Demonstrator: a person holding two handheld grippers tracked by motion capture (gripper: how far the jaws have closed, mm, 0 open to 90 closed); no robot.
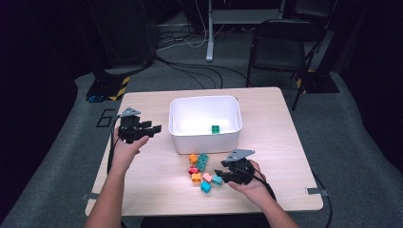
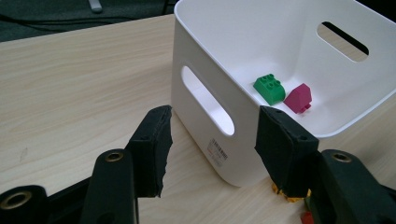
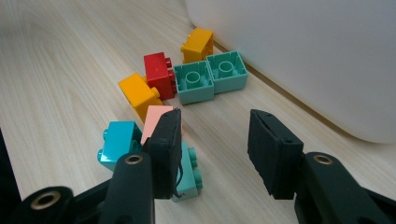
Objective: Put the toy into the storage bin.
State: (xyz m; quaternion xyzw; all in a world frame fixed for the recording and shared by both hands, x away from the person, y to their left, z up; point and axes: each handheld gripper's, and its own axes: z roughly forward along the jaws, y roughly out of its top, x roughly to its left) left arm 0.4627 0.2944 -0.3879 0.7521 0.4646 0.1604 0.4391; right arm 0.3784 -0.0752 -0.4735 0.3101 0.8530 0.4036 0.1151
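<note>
Hovering low over a cluster of toy bricks, the right gripper point(image 3: 212, 154) has its jaws parted with bare tabletop between them; the small mint brick point(image 3: 189, 175) sits against the outside of its left jaw, not gripped. No earlier grip shows, and nothing is clamped. Beyond that jaw lie a turquoise brick point(image 3: 116, 142) and a pink brick point(image 3: 156, 119), touching each other; farther ahead are an orange brick point(image 3: 137, 95), a red brick point(image 3: 159, 70), a long mint brick point(image 3: 212, 77) lying studs-down with two round sockets showing, and another orange brick point(image 3: 198, 44) against the bin wall. That makes seven bricks loose on the wooden table point(image 1: 275, 142). The white bin point(image 2: 224, 70) rises just ahead and to the right of the right gripper, leaving a strip of open table between its wall and the right jaw. The left gripper point(image 2: 212, 144) stands open at the bin's corner, jaws on either side of it without pressing. A small printed label point(image 2: 218, 151) on the bin's wall is too small to read. Inside the bin lie two pieces: a green brick point(image 2: 269, 88) and a magenta brick point(image 2: 299, 99), just beside each other.
</note>
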